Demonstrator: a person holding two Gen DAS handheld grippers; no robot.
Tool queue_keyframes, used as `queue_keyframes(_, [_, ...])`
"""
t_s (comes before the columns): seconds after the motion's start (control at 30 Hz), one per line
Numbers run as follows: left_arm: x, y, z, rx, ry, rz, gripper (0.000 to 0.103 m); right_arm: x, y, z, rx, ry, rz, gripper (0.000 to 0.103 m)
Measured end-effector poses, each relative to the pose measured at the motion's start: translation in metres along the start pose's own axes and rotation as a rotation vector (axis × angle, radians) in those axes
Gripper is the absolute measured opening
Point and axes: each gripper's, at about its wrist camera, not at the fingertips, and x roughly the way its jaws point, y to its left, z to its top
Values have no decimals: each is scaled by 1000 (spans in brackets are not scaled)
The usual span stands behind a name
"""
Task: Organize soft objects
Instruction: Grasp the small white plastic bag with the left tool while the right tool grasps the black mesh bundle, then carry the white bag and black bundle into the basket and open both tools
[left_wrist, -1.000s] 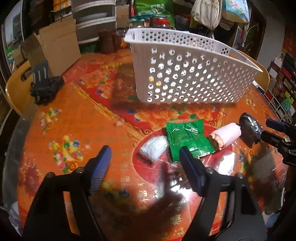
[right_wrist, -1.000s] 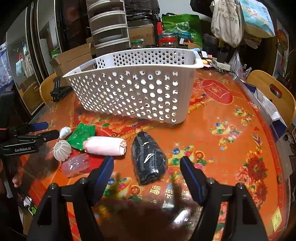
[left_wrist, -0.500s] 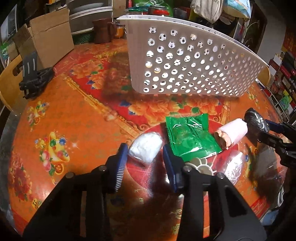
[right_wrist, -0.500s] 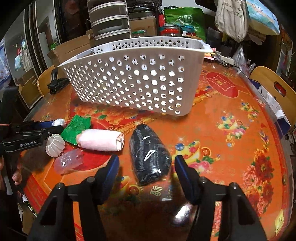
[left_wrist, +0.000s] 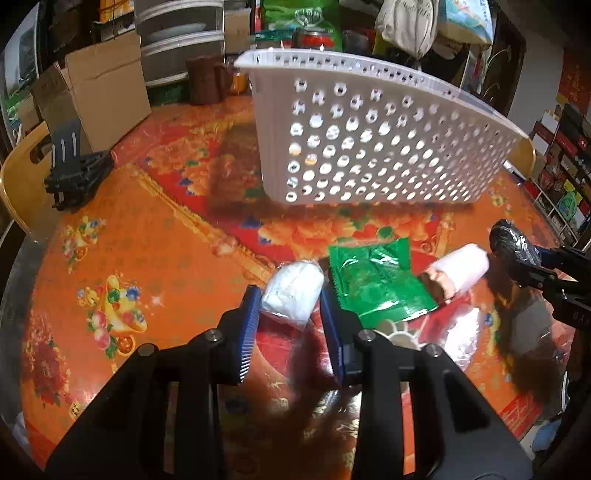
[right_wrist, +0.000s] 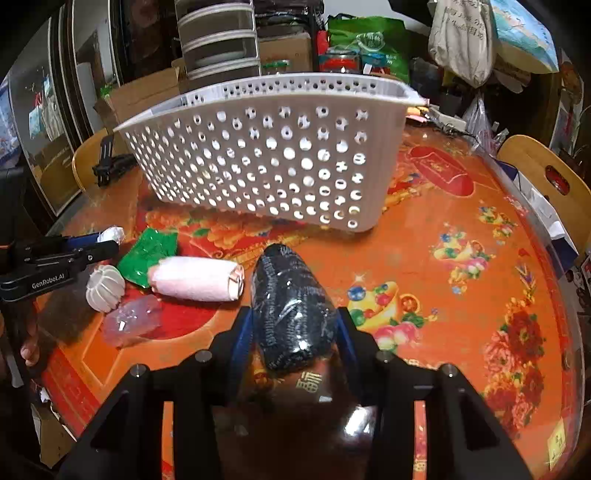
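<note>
Both pairs of jaws have just been closing. The left gripper (left_wrist: 290, 315) — wide open earlier — now flanks a small white plastic-wrapped bundle (left_wrist: 293, 293), while the right gripper (right_wrist: 295, 332) now hugs a black plastic-wrapped roll (right_wrist: 291, 310) — previously lying clear, farther away.

White lettering "GenRobot.AI" stands on the black body of the left gripper (right_wrist: 105, 243), at the left edge of the right wrist view. The orange tablecloth (right_wrist: 461, 295) carries gold Chinese characters near the lower centre, possibly "福"; too distorted to confirm. The green bag's (right_wrist: 365, 40) print, at top centre, is illegible.
</note>
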Motion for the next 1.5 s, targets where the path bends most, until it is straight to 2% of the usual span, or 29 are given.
queue_keyframes(0.3, [-39, -11, 6, 13, -69, -11, 31, -39, -3, 8, 21, -83, 31, 44])
queue_keyframes(0.5, [-72, -25, 20, 35, -124, -20, 31, -64, -8, 21, 24, -129, 34, 44])
queue_keyframes(0.93, [-117, -49, 81, 60, -218, -55, 31, -106, -5, 70, -27, -230, 17, 44])
queue_keyframes(1.17, [-108, -58, 125, 42, -203, -64, 31, -98, -8, 108, -34, -228, -7, 44])
queue_keyframes(1.33, [-80, -64, 160, 40, -165, -54, 31, -72, -7, 134, -34, -177, -7, 44])
queue_keyframes(1.5, [-34, -67, 194, 27, -72, -33, 31, -29, -7, 162, -55, -102, -36, 44])
